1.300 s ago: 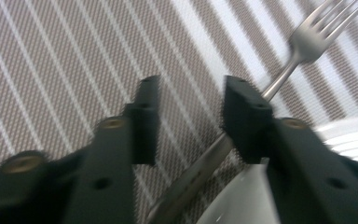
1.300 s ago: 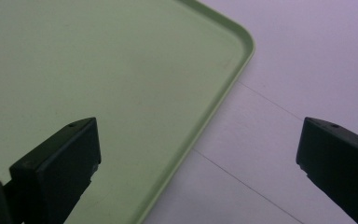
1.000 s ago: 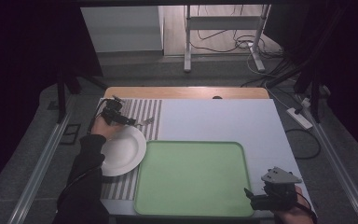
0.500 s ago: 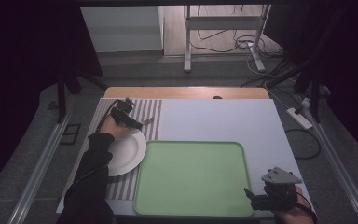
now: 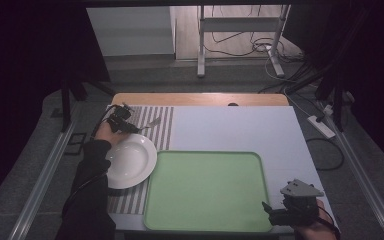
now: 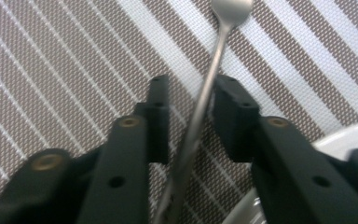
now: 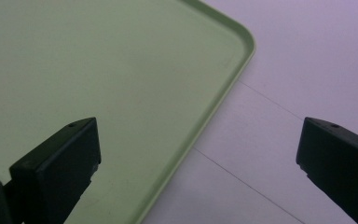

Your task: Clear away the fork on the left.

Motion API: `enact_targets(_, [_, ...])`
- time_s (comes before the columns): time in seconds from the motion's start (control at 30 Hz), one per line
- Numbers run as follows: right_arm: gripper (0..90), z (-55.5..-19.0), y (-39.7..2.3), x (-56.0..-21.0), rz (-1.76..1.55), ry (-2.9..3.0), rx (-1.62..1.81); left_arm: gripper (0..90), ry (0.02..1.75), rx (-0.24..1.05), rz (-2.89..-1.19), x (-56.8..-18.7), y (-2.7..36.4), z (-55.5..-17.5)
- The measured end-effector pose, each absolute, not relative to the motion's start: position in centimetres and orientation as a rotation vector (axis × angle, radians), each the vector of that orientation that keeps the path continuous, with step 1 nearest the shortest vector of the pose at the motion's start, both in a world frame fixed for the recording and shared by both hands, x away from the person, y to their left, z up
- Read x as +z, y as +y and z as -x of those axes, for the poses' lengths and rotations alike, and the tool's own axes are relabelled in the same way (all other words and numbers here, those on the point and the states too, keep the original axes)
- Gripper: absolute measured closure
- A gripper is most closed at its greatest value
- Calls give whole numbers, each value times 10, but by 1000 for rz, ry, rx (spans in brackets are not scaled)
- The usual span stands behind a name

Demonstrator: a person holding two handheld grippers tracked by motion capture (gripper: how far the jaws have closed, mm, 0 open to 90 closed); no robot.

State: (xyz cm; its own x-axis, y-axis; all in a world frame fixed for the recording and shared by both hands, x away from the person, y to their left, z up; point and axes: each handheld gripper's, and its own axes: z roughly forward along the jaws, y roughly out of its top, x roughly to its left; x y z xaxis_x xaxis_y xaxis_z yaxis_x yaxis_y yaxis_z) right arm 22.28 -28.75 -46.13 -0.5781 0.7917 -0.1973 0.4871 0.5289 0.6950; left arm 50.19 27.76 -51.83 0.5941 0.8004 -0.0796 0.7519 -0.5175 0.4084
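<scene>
A metal spoon (image 6: 219, 46) lies along the striped placemat (image 6: 51, 70), and its handle runs between the jaws of my left gripper (image 6: 191, 107). The jaws stand a little apart around the handle, which rests close to the right jaw. From above, the left gripper (image 5: 136, 128) sits at the mat's far end, with the spoon (image 5: 152, 121) pointing right. A white plate (image 5: 130, 160) lies just nearer on the mat, its rim (image 6: 349, 135) beside the jaws. My right gripper (image 7: 198, 140) is wide open over the green tray's corner (image 7: 121, 70), holding nothing.
The green tray (image 5: 207, 192) lies at the middle front of the white table (image 5: 240, 127), touching the placemat (image 5: 162, 125). My right gripper (image 5: 269, 212) hovers at the tray's near right corner. Cables and a metal stand are on the floor beyond the table.
My left gripper has shifted slightly back and left over the mat's far end, staying at the spoon. The right gripper has not moved.
</scene>
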Motion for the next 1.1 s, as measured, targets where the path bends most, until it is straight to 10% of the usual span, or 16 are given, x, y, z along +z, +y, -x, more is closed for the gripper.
enact_targets(1.1, [0,-223,-289,-461,-1056,2265,824,842,1337,154,-2371,-467,332,-469])
